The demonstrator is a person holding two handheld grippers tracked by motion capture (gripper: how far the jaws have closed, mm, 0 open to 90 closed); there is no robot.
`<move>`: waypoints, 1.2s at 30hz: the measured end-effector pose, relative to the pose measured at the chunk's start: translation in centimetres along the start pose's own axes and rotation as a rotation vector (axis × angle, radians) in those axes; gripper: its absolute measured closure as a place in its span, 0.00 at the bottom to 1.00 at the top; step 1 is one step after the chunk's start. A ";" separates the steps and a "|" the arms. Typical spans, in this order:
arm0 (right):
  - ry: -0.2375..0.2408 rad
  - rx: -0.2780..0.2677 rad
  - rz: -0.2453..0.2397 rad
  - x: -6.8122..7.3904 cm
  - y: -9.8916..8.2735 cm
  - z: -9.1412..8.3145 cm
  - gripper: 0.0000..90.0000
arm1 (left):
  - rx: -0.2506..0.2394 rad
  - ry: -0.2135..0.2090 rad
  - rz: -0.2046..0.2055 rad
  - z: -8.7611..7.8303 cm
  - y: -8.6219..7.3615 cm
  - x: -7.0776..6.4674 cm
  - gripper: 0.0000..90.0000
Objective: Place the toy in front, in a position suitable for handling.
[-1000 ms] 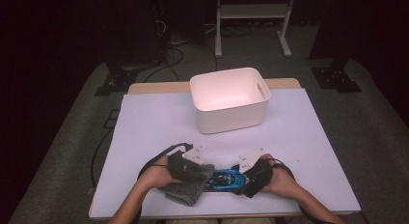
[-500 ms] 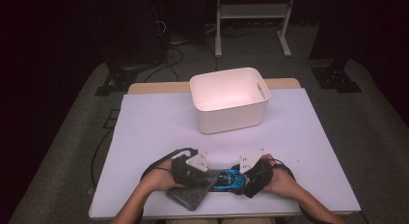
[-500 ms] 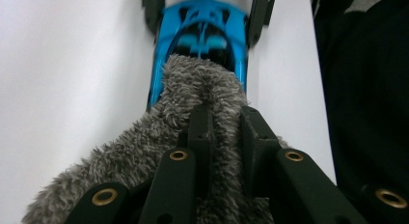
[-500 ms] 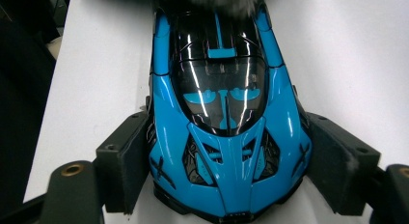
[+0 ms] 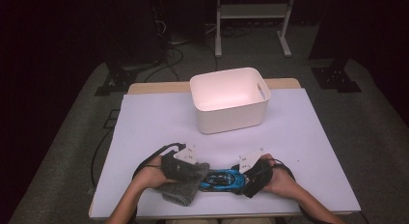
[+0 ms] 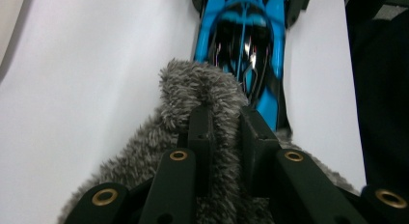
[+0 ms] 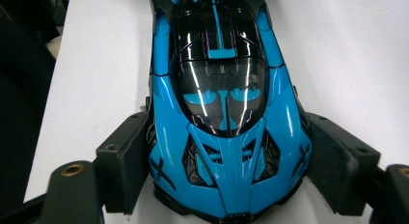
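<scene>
**Wiping a blue toy car with a grey cloth**

A white-topped table (image 5: 159,122) fills the high view, a person's forearms reaching in from 6 o'clock. An open white bin (image 5: 230,101), with nothing visible inside, sits toward 12 o'clock, well apart from the hands.

Near the table's 6 o'clock edge lies a fluffy grey cloth (image 5: 182,188), bunched and touching one end of the car. The left tongs (image 5: 189,167) are clamped on a fold of this cloth; the left gripper view shows the jaws pressed together in the pile (image 6: 212,89), with the fold lying over the car's near end.

Just to the cloth's 3 o'clock sits a blue and black toy car (image 5: 222,178) on the table. The right tongs (image 7: 226,171) hold it, one jaw against each side, steadying it.

Judging by this, the wiping is under way: the cloth covers one end, while most of the bodywork remains uncovered.
</scene>
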State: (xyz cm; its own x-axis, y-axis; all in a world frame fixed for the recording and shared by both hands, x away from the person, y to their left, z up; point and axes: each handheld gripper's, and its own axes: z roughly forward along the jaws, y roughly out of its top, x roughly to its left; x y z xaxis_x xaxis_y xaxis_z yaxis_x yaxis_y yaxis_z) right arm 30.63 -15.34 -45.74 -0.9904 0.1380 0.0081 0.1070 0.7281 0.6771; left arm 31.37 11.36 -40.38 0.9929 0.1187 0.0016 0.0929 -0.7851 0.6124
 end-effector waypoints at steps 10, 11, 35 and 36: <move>-0.004 -0.006 0.012 0.1 -0.1 0.0 0.22 | 0.006 -0.046 0.002 1.8 1.3 -0.2 0.86; -0.005 0.006 0.016 0.1 0.0 -0.1 0.21 | 0.004 -0.044 0.005 1.7 1.2 -0.1 0.86; -0.016 -0.007 0.012 0.1 -1.1 -0.8 0.24 | 0.039 -0.117 0.132 5.5 6.8 -1.3 0.87; -0.017 -0.008 0.012 0.1 -1.1 -0.8 0.24 | 0.046 -0.119 0.142 6.2 7.2 -1.4 0.87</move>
State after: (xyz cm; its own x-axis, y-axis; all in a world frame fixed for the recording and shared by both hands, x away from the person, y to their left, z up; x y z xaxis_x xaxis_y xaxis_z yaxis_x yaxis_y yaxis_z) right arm 30.38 -16.69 -45.85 -0.9873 0.1587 0.0039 0.1185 0.7205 0.6832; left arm 31.14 1.76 -40.85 0.9978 -0.0659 -0.0092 -0.0485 -0.8159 0.5762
